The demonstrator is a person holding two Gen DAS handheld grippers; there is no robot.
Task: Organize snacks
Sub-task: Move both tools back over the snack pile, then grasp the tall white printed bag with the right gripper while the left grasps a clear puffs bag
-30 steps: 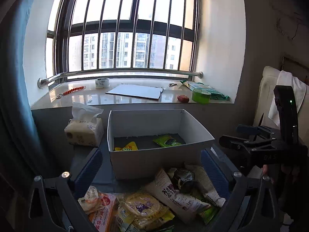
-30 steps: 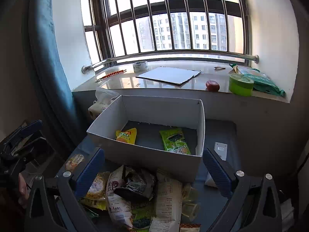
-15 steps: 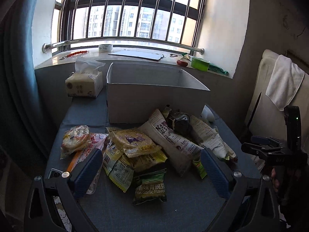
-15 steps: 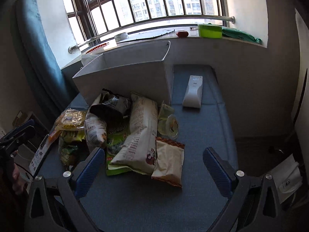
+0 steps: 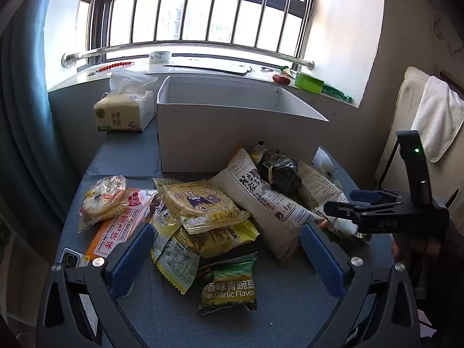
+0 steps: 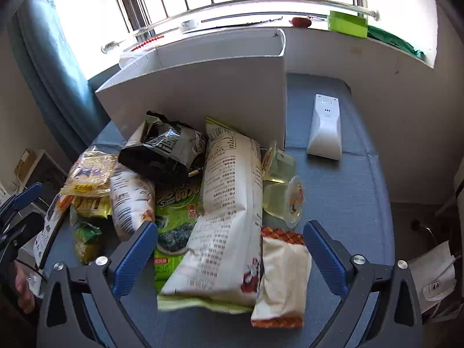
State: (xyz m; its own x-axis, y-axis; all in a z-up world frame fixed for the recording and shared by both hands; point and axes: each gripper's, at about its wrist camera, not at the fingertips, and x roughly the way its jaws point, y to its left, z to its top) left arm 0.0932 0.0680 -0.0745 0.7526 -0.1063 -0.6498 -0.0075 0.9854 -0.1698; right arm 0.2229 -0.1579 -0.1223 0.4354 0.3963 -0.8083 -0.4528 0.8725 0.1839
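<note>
A pile of snack packets lies on the blue-grey table in front of an open white box, which also shows in the right wrist view. My left gripper is open above a green peas packet and yellow packets. My right gripper is open over a long white packet, beside a small orange-trimmed packet and a green seaweed packet. A black packet tops the pile. The right gripper also shows at the right of the left wrist view.
A tissue pack stands left of the box. A white remote-like device lies right of it, with two jelly cups near the pile. A phone lies at the table's left edge. The windowsill holds a green container.
Both grippers pulled back from above the box and dropped low over the snack pile. The box's inside is now hidden; the pile fills both views.
</note>
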